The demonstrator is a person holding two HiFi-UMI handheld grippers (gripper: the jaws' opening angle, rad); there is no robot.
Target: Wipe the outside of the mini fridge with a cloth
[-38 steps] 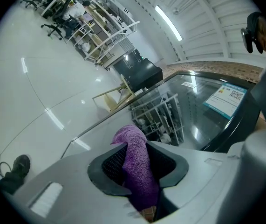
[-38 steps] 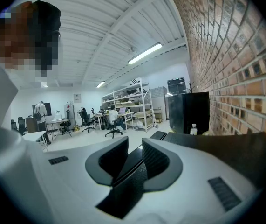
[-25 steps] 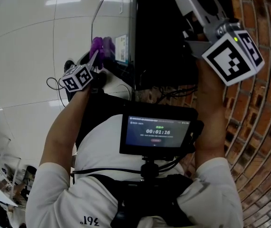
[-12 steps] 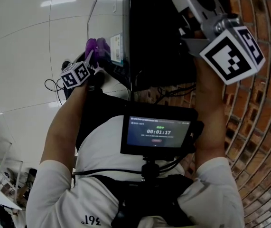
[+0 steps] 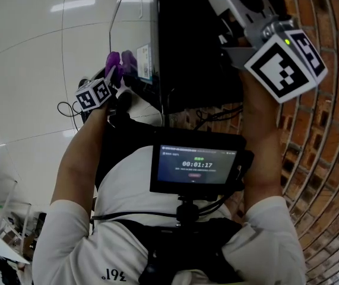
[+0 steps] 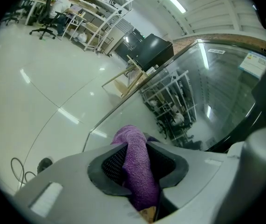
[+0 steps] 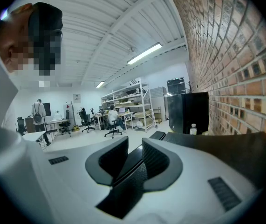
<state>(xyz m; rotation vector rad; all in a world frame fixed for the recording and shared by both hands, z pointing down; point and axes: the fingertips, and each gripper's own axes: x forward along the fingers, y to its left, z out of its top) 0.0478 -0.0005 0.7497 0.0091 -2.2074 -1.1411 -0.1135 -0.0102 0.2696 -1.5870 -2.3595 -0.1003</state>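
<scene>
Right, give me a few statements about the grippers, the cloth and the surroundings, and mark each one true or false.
1. The left gripper holds a purple cloth. True.
2. The right gripper holds a cloth as well. False: only a dark edge of the mini fridge sits between its jaws.
3. A brick wall stands beside the fridge. True.
4. The screen on the person's chest is switched off. False: it is lit and shows a timer.
</scene>
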